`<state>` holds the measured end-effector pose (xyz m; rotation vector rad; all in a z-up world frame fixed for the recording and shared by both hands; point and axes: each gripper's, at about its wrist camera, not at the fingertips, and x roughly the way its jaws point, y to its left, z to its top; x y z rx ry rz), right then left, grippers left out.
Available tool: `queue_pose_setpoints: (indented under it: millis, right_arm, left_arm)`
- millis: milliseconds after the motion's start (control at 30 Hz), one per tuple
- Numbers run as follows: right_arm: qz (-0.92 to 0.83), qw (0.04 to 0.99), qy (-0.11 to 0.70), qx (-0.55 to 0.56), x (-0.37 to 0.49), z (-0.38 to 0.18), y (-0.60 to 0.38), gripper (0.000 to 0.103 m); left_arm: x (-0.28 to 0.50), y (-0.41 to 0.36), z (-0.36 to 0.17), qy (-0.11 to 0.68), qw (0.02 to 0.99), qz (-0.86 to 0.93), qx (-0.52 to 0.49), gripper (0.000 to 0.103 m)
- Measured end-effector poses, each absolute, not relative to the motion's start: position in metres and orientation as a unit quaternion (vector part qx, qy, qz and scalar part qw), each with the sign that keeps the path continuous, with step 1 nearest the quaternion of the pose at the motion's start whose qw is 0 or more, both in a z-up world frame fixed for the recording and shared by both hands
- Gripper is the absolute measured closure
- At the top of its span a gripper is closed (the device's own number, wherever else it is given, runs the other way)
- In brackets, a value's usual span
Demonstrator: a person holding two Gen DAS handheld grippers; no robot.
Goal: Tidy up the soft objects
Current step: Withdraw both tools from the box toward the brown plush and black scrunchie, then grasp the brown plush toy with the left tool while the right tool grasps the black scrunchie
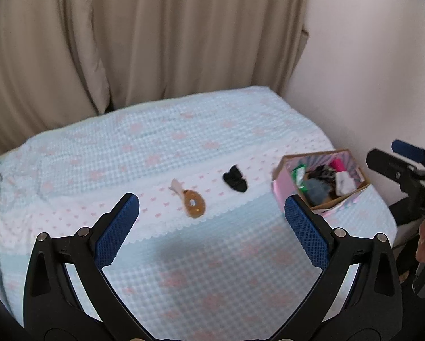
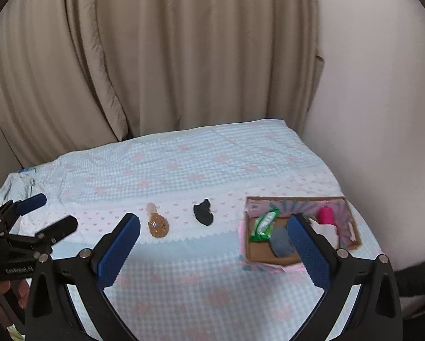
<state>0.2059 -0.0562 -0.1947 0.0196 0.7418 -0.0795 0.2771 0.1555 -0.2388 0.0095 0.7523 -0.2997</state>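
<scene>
A bed (image 1: 184,142) covered in a pale blue checked sheet with pink flower prints fills the middle of the room, with beige curtains (image 1: 144,34) hanging behind it and a plain wall to the right. Across the sheet runs a white band with small pink bows, and two loose things lie on it: a brown, round soft toy with a pale handle-like end (image 1: 192,201), and to its right, a little apart, a crumpled black piece of cloth (image 1: 235,182).

Further right, near the bed's edge by the wall, sits an open cardboard box with pink patterned sides (image 2: 297,200). Inside it I can make out a green packet (image 2: 263,224), a grey soft lump (image 2: 280,243), something bright pink (image 2: 325,215) and something white (image 2: 327,231), all piled close together; the rest is too blurred to name.

The left gripper (image 1: 212,207) hangs over the near part of the bed, its blue-padded fingers spread wide with nothing between them. The right gripper (image 2: 214,226) is held the same way, fingers wide apart and empty, its right finger overlapping the box in its own view. Each gripper shows at the edge of the other's view, and part of a hand (image 2: 5,289) grips the left one
</scene>
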Motion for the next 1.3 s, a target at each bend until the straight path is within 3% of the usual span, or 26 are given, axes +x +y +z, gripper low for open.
queue_pose_setpoints:
  millis: [467,733,867,1033,1167,1233,1300]
  right_arm:
    - [-0.003,0.917,0.397,-0.029,0.326,-0.341,-0.04,0.0]
    - [-0.009,0.908,0.419,-0.022,0.379,-0.424,-0.049,0.0]
    - [-0.013,0.903,0.429,-0.032,0.404,-0.459,-0.053,0.008]
    - [-0.013,0.897,0.44,-0.037,0.423,-0.489,-0.056,0.014]
    - [-0.011,0.892,0.45,-0.039,0.437,-0.509,-0.061,0.024]
    - [-0.011,0.889,0.456,-0.042,0.444,-0.52,-0.062,0.029]
    - [-0.012,0.885,0.463,-0.049,0.447,-0.527,-0.061,0.038]
  left_arm:
    - [0.388,0.132,-0.406,0.4,0.907,-0.133,0.0,0.004]
    - [0.434,0.111,-0.479,0.405,0.908,-0.106,0.02,0.011]
    - [0.447,0.099,-0.501,0.396,0.912,-0.095,0.051,0.012]
    - [0.46,0.093,-0.521,0.406,0.906,-0.093,0.068,0.026]
    - [0.464,0.095,-0.529,0.411,0.904,-0.088,0.072,0.036]
    - [0.468,0.098,-0.535,0.422,0.9,-0.088,0.067,0.048]
    - [0.469,0.102,-0.539,0.426,0.898,-0.097,0.053,0.051]
